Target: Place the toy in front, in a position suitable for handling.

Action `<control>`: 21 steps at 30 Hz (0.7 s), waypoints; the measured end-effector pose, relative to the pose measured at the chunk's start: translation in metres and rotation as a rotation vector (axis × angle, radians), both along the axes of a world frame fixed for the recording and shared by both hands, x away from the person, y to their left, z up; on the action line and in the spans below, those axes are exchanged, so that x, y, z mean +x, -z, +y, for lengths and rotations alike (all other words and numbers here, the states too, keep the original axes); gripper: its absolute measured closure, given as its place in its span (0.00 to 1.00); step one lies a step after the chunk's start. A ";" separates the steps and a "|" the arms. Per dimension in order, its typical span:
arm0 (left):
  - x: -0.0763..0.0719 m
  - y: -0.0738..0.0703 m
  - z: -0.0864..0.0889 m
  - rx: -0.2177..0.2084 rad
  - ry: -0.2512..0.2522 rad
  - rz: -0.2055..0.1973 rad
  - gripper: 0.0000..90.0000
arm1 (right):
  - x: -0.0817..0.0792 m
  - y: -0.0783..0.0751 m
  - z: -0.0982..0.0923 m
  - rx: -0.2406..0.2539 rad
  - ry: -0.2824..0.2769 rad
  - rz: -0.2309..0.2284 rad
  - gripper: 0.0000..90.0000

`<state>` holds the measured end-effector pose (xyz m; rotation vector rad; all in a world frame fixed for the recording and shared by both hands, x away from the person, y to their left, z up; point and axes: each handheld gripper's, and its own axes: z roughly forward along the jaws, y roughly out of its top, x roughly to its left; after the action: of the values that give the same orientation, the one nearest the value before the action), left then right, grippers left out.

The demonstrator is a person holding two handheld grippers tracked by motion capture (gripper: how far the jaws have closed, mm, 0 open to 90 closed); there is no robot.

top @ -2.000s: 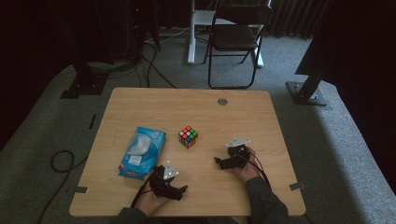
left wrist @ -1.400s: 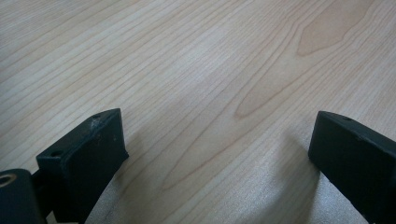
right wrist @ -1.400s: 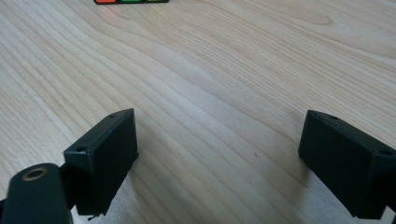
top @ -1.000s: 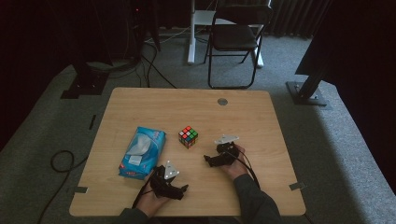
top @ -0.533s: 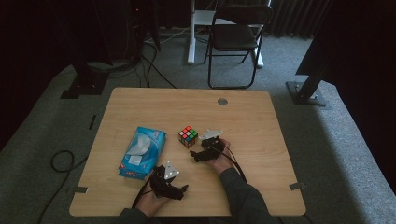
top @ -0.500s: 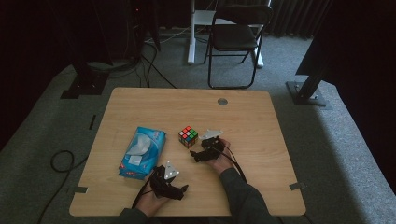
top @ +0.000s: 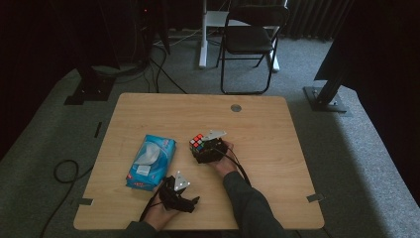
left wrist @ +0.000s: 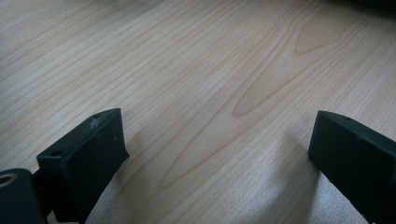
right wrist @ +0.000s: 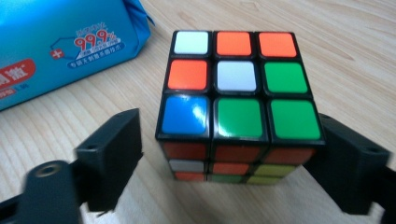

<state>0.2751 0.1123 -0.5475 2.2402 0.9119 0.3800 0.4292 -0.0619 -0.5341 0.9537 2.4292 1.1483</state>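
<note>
The scrambled plastic puzzle cube with black edges and white, orange, green and blue stickers (right wrist: 238, 100) stands flat on the desk, between the two black jaws of the right tongs (right wrist: 229, 154). In the right gripper view the jaw on the right side of the picture is at the cube's side face, touching or very nearly so. The jaw on the left side stands clear of the cube with a narrow strip of wood showing between them. These jaws have just been closing around the cube, but the grip is not yet made: the cube is bracketed, not clamped.

In the high view the right tongs (top: 205, 148) cover the near part of the cube (top: 197, 143), with the person's right hand (top: 224, 162) directly behind them.

Beyond the cube from the right tongs, and to their left, lies a blue soft pack of wet wipes with white print (right wrist: 60, 44), near the cube but apart from it. In the high view the pack (top: 151, 161) lies between the cube and the left tongs (top: 177, 191).

The left tongs (left wrist: 219, 154) are released, jaws spread wide just over the bare light wooden desk (left wrist: 196, 70), with nothing between them. They sit near the desk's front edge, well apart from the cube.
</note>
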 end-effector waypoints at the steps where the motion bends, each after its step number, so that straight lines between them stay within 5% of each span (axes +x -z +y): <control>1: 0.000 0.000 0.000 0.000 0.001 0.000 0.05 | 0.000 0.000 -0.001 -0.006 0.004 -0.008 0.37; 9: -0.001 0.000 0.000 0.000 0.003 -0.003 0.05 | -0.010 -0.003 -0.013 -0.050 -0.075 -0.039 0.38; 21: -0.001 0.000 0.000 -0.002 0.002 -0.003 0.05 | -0.030 -0.002 -0.039 -0.032 -0.137 -0.008 0.38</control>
<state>0.2743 0.1127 -0.5476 2.2377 0.9082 0.3809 0.3991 -0.1011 -0.5318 0.7823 2.5322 1.1511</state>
